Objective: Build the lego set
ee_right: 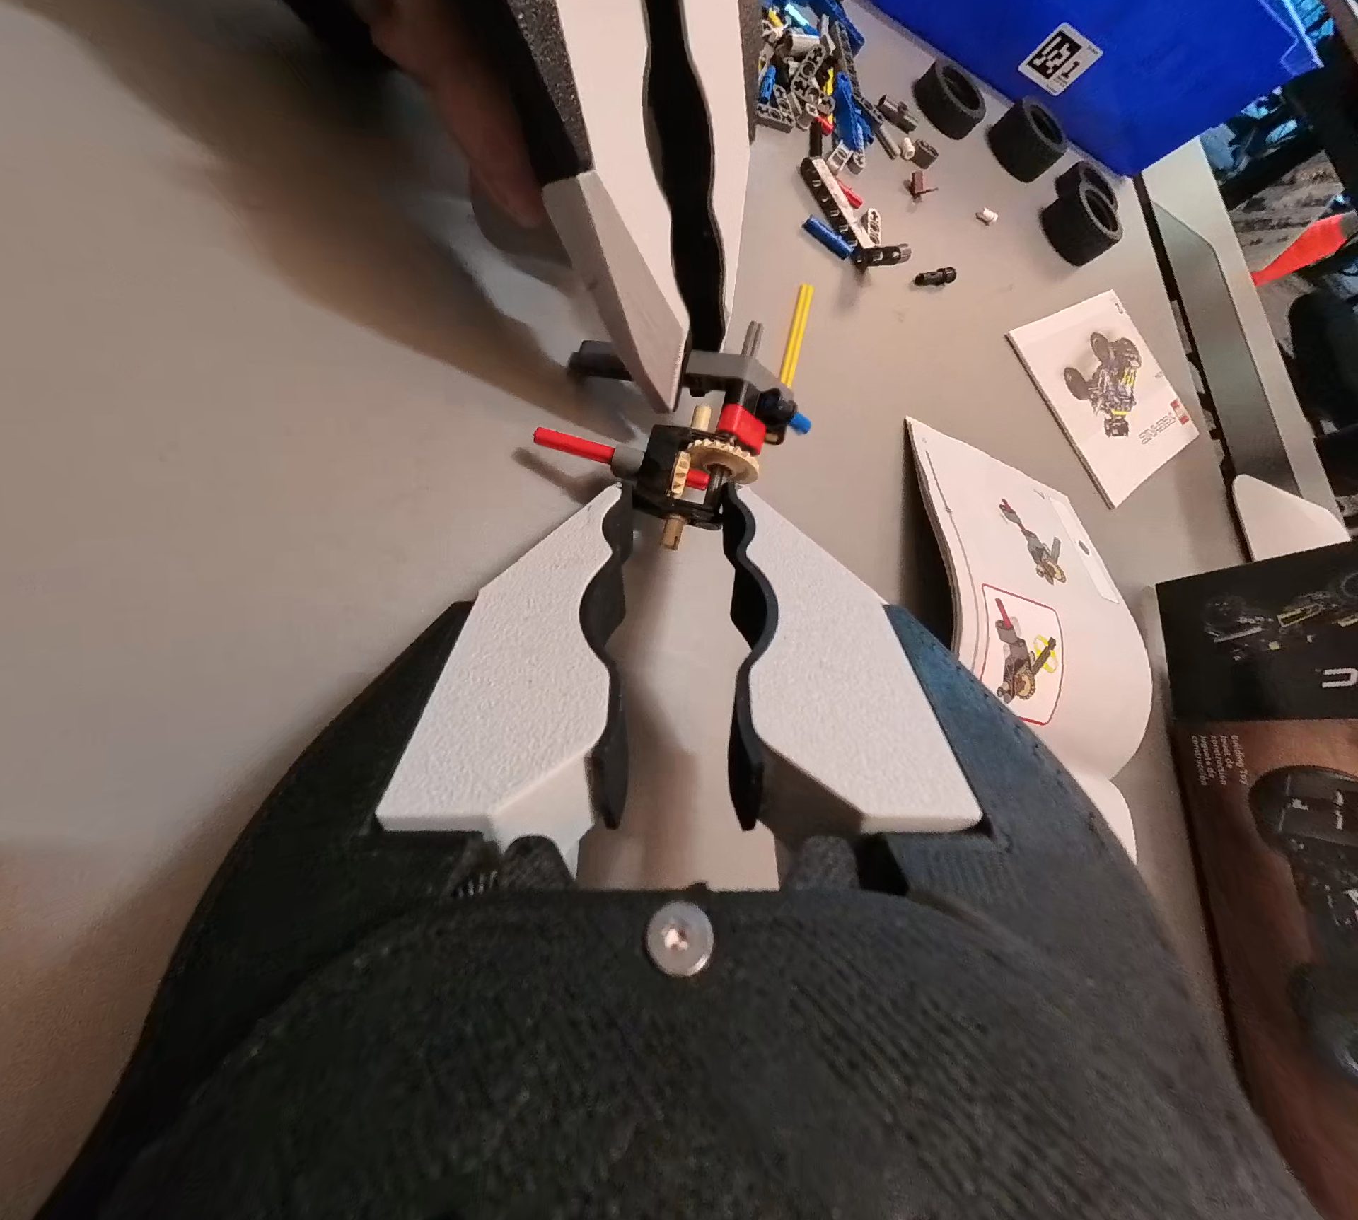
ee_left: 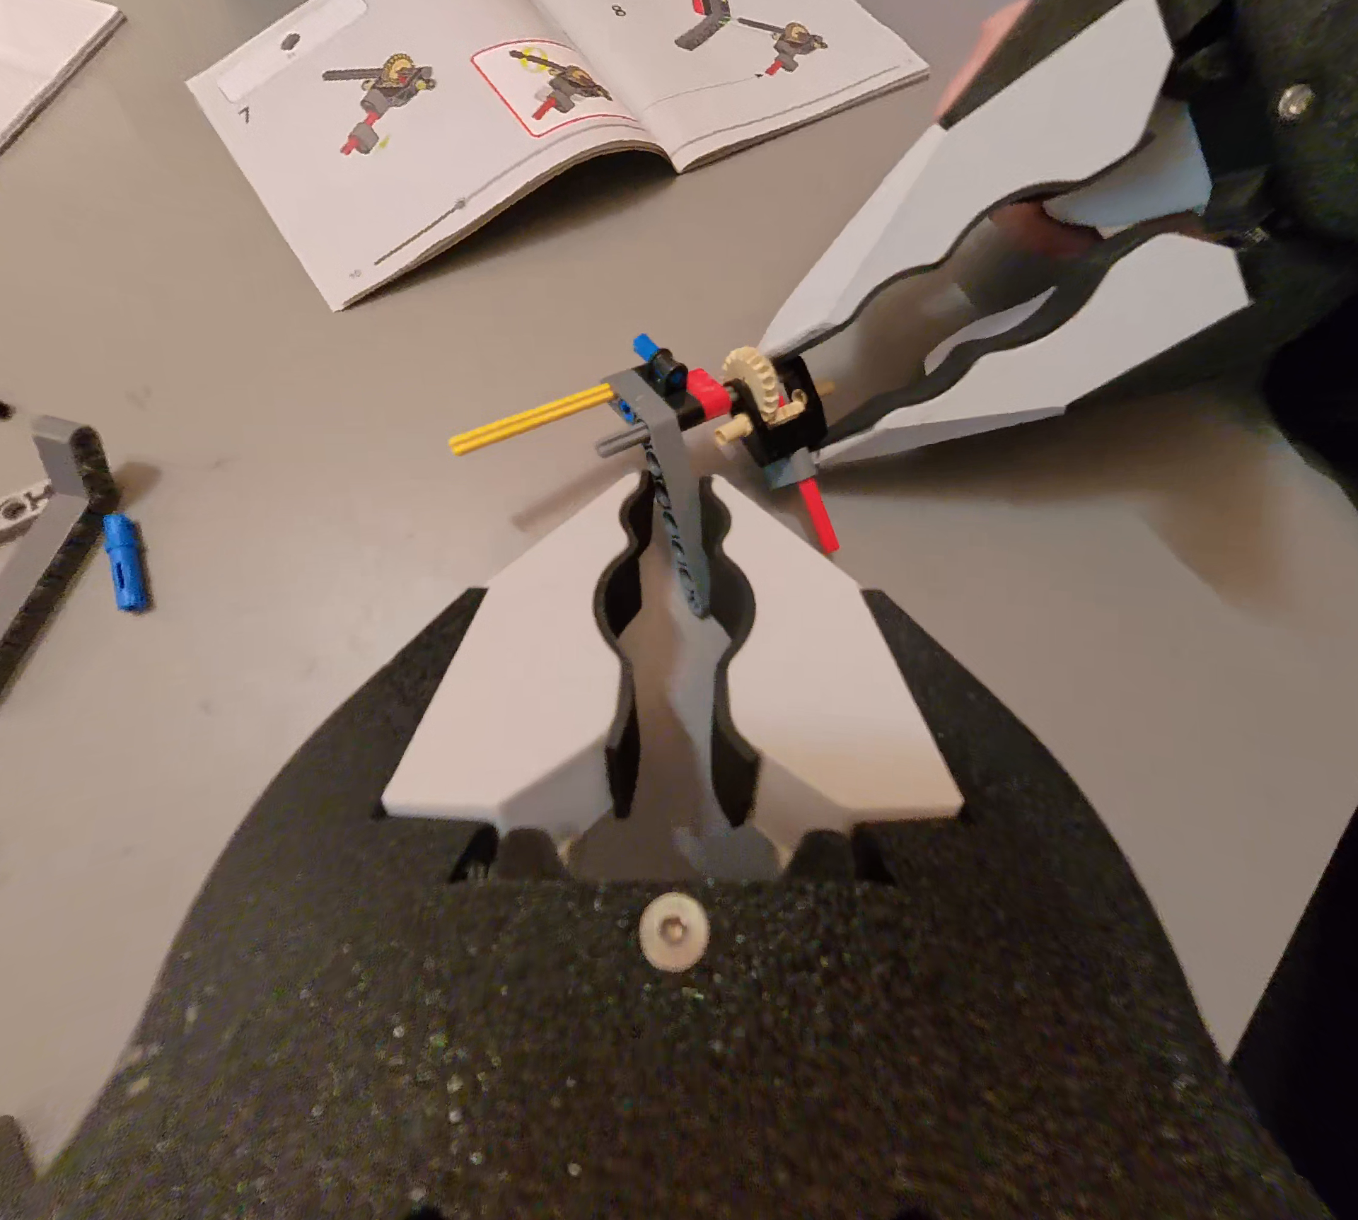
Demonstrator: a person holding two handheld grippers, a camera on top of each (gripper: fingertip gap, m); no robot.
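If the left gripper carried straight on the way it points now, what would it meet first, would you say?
The left gripper is already shut on the grey beam of the lego assembly, so that stays ahead of it. Beyond, the line probably reaches the open instruction booklet on the table, though depth is unclear.

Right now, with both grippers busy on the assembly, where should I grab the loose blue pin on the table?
Grip the blue pin across its middle, coming straight down from above. It lies flat on the table, long axis running away from the camera, so jaws should close across its narrow width. A grey beam lies close on its left; keep clear.
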